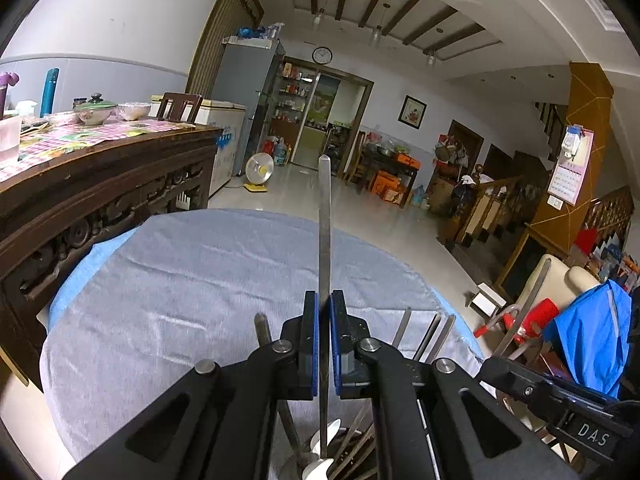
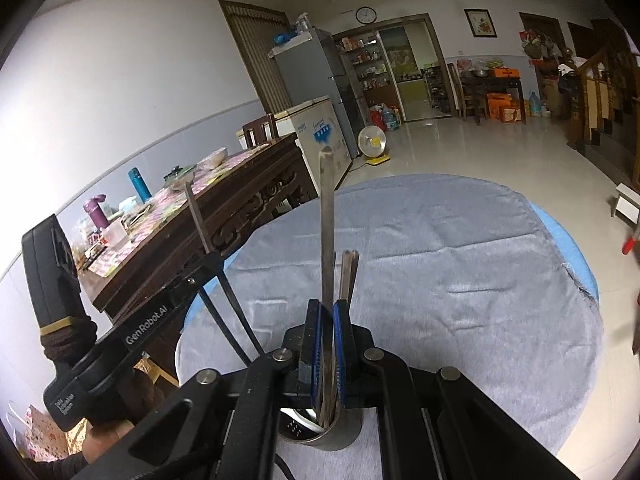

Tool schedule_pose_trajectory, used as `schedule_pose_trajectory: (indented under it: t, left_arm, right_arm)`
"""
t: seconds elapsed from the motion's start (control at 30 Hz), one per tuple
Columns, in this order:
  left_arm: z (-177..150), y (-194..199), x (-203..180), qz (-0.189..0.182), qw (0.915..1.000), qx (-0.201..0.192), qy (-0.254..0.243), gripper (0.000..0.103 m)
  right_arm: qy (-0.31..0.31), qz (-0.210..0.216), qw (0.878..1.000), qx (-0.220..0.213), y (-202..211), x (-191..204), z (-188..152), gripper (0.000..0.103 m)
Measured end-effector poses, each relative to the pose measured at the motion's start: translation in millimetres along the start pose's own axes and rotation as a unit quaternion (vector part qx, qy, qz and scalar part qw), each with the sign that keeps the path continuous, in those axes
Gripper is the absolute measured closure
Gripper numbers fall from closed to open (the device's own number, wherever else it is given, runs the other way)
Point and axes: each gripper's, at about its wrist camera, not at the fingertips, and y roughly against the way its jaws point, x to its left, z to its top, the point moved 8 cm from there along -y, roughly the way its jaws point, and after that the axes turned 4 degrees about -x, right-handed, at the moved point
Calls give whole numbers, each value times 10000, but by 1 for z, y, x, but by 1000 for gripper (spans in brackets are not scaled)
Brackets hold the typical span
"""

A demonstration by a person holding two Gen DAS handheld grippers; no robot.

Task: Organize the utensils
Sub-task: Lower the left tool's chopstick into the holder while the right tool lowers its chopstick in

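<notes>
Left gripper (image 1: 324, 344) is pinching a flat metal handle (image 1: 325, 240) between nearly closed blue pads (image 1: 315, 344), fingers pointing forward. Right gripper (image 2: 327, 350), just beside it, is clamping another upright utensil handle (image 2: 327, 240), pads likewise almost together.

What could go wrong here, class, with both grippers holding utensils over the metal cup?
1. The left gripper pinches a thin metal utensil edge-on, so it may slip or twist.
2. The right gripper holds its utensil in the crowded metal cup; pulling could drag neighbours or tip the cup.
</notes>
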Motion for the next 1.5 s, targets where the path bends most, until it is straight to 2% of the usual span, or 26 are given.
schedule_pose_trajectory:
  t: [0.6,1.5]
  left_arm:
    - [-18,1,3,56,9998,191,23,97]
    - [-45,10,-5,-109,9982,586,57,97]
  right_arm:
    - [176,-137,9997,92,-4,3,-17,96]
    - [105,-163,9991,368,-16,0,-43,96]
